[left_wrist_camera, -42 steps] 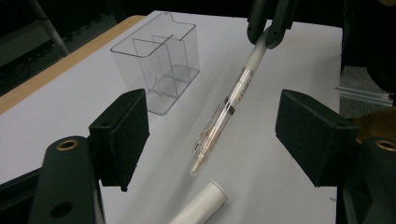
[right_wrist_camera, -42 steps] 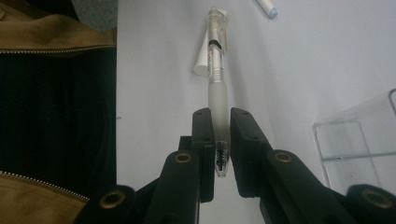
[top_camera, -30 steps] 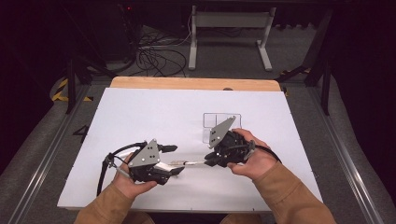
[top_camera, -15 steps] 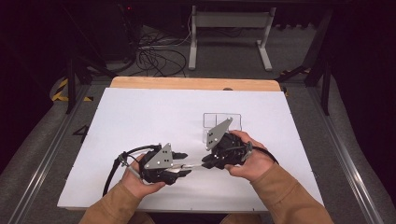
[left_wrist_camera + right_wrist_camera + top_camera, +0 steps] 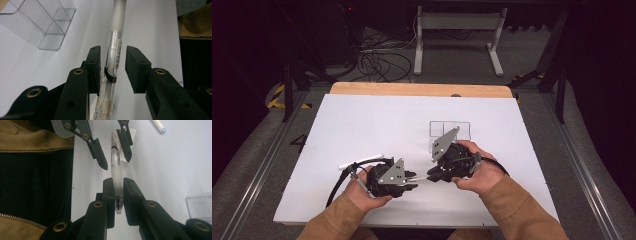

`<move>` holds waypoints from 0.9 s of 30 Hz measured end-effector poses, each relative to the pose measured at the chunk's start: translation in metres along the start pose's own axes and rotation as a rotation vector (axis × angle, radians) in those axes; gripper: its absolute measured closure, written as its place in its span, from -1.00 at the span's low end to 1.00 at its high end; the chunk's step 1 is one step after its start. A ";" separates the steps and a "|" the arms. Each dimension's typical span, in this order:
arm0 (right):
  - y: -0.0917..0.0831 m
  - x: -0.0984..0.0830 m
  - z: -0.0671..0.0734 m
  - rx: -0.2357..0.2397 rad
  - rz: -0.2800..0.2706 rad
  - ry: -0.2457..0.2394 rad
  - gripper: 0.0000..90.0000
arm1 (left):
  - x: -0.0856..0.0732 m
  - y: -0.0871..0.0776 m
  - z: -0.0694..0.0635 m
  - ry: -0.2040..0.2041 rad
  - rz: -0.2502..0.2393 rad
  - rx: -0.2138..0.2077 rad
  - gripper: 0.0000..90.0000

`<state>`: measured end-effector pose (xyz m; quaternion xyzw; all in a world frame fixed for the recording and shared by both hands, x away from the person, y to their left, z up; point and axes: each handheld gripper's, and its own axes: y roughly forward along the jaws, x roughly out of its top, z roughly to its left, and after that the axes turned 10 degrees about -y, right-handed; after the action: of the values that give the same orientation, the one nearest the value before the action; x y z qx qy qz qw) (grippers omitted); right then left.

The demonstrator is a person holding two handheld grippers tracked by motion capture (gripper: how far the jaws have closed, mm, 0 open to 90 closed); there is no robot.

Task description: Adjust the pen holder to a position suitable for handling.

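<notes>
Two hand-held grippers meet over a pen (image 5: pixel 422 179) at the lower centre of the high view, above a white table (image 5: pixel 362 125) with a pale wooden strip along its far edge. The right gripper (image 5: pixel 435 176), just right of centre, has its jaws clamped on the pen's frosted grip section; in the right gripper view the pen (image 5: pixel 117 175) runs straight up the middle of the frame from between the two pads, its tip poking out below them. The left gripper (image 5: pixel 413 180), at lower centre-left, has just been closing its jaws around the pen's clear barrel. In the left gripper view the barrel (image 5: pixel 113 57) stands between the pads, the left-hand pad at or nearly against the clip side, a visible gap to the right-hand pad, so the pen is not yet pinched there.

A clear plastic organiser (image 5: pixel 450 129) sits just above the right hand, near mid-frame; it appears at the upper left of the left gripper view (image 5: pixel 37 22). A white marker (image 5: pixel 360 161) lies just upper left of the left hand. Bare tabletop spreads across the upper left and along the right side of the table, while the near edge lies close under both wrists.
</notes>
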<state>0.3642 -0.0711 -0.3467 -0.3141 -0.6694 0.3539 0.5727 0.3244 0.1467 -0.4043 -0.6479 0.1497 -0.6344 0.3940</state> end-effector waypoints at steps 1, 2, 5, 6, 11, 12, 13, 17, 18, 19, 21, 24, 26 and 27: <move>0.000 0.000 0.000 0.000 0.000 0.000 0.80 | 0.001 0.001 0.000 0.007 0.007 0.004 0.50; 0.000 0.000 0.000 0.002 0.000 -0.001 0.80 | 0.001 0.002 -0.001 0.014 0.010 0.009 0.57; 0.001 0.000 0.000 0.003 -0.004 -0.005 0.80 | 0.003 0.003 -0.002 0.024 0.036 0.027 0.63; 0.001 0.000 0.000 0.003 -0.004 -0.005 0.80 | 0.003 0.004 -0.002 0.028 0.042 0.029 0.66; 0.001 0.000 -0.001 0.000 0.003 -0.004 0.80 | 0.004 0.006 -0.002 0.053 0.053 0.030 0.69; 0.001 -0.001 -0.001 -0.001 0.000 -0.009 0.80 | 0.004 0.006 -0.002 0.055 0.054 0.027 0.69; 0.001 -0.001 -0.001 0.000 0.002 -0.005 0.80 | 0.004 0.006 -0.002 0.055 0.054 0.025 0.70; 0.001 -0.001 -0.001 0.004 -0.004 -0.002 0.80 | 0.005 0.006 -0.001 0.046 0.061 0.005 0.71; 0.001 -0.001 -0.001 0.001 -0.005 0.003 0.80 | 0.005 0.006 -0.001 0.046 0.063 0.003 0.72; 0.000 -0.001 -0.001 -0.002 -0.007 0.007 0.79 | 0.005 0.006 -0.001 0.046 0.062 0.001 0.73; -0.001 -0.001 -0.001 -0.009 -0.019 0.005 0.79 | 0.005 0.005 0.000 0.040 0.058 -0.004 0.73; -0.002 -0.002 -0.001 -0.028 -0.032 0.022 0.67 | 0.006 0.003 0.001 0.038 0.058 -0.005 0.74; -0.004 -0.003 -0.001 -0.070 -0.055 0.025 0.40 | 0.006 0.002 0.002 0.046 0.058 0.005 0.74; -0.006 -0.004 0.000 -0.088 -0.062 0.037 0.32 | 0.006 0.001 0.003 0.048 0.055 0.006 0.74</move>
<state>0.3650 -0.0778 -0.3441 -0.3246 -0.6831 0.3001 0.5814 0.3288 0.1428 -0.4004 -0.6270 0.1748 -0.6390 0.4098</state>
